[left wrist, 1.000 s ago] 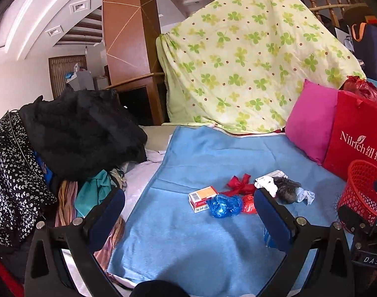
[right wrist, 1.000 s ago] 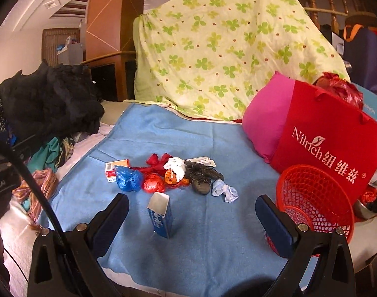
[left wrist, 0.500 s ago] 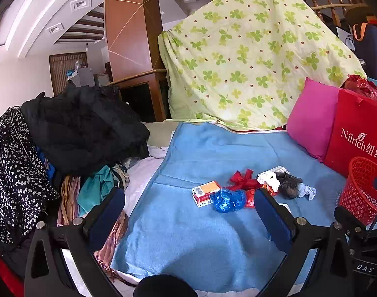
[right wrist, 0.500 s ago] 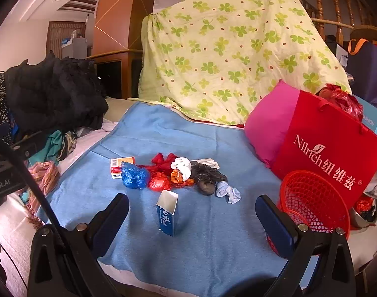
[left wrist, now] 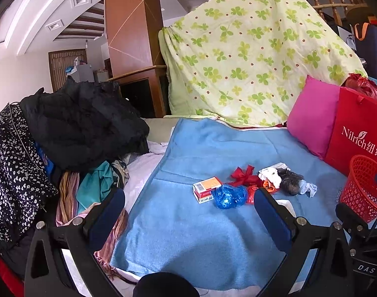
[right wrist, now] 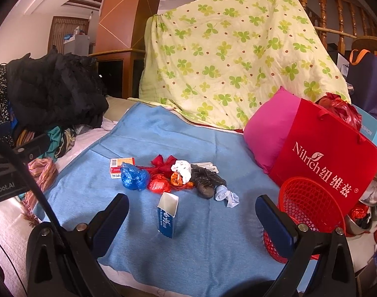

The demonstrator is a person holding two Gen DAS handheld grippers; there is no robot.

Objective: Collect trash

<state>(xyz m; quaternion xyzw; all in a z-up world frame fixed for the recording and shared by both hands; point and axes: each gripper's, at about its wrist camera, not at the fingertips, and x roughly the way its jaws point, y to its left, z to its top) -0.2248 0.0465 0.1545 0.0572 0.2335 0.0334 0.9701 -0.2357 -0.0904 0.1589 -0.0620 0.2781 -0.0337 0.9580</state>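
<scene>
Trash lies in a cluster on the blue blanket: an orange-and-white box, a crumpled blue bag, a red bow, a red wrapper, a white tissue, a dark crumpled bag and a pale scrap. An open blue carton stands upright nearer to me. The red mesh basket sits at the right. My right gripper is open, just short of the carton. My left gripper is open and empty, short of the blue bag and box.
A red paper bag and pink cushion stand behind the basket. A clover-print quilt rises at the back. Piled dark clothes lie along the blanket's left edge.
Both grippers have pulled back and risen slightly, so the trash sits farther away in both views. Both stay open and empty. Nothing on the blanket has moved.
</scene>
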